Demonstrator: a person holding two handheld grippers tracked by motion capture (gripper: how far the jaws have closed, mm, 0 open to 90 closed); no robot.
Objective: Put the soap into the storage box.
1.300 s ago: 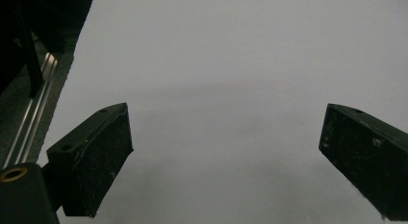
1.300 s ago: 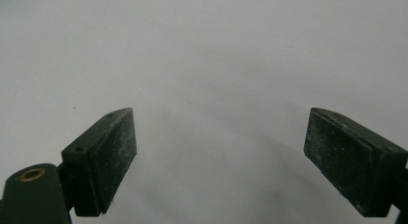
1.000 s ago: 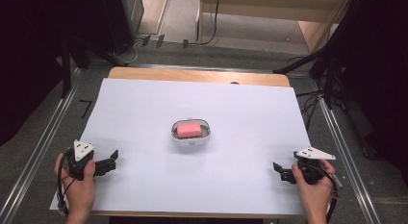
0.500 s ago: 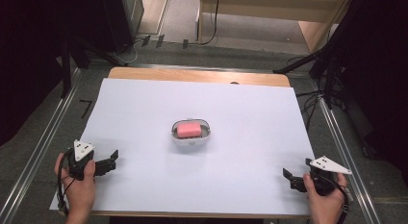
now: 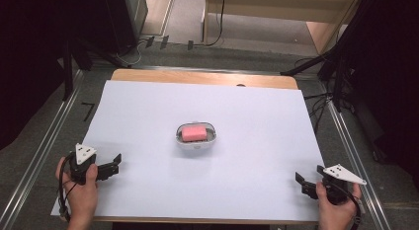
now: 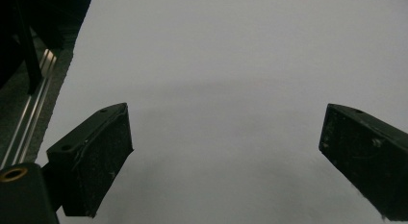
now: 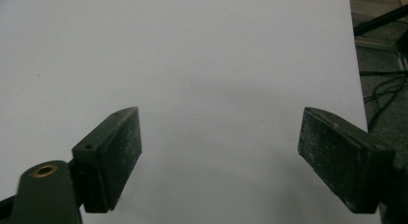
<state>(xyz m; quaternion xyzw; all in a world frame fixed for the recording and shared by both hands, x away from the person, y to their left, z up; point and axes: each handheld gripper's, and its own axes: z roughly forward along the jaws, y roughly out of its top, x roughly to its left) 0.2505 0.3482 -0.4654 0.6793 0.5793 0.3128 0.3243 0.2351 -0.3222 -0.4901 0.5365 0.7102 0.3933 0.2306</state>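
A lab or recording studio, by the look of it: the wooden tabletop [image 5: 207, 78] is covered with a plain white sheet [image 5: 237, 121], black curtains [image 5: 29, 62] hang at both sides, metal rails [image 5: 37, 156] flank it, and cables [image 5: 217, 22] trail across the grey carpet [image 5: 188, 55].

High view: white sheet [image 5: 247, 136] on the bench evenly lit from overhead, no glare, surroundings near black, pic a bit soft/low-res. Both gripper views dimmer, greyish w/ faint soft shadows on the sheet betw the jaws. Jaw edges close to lens slightly out of focus.
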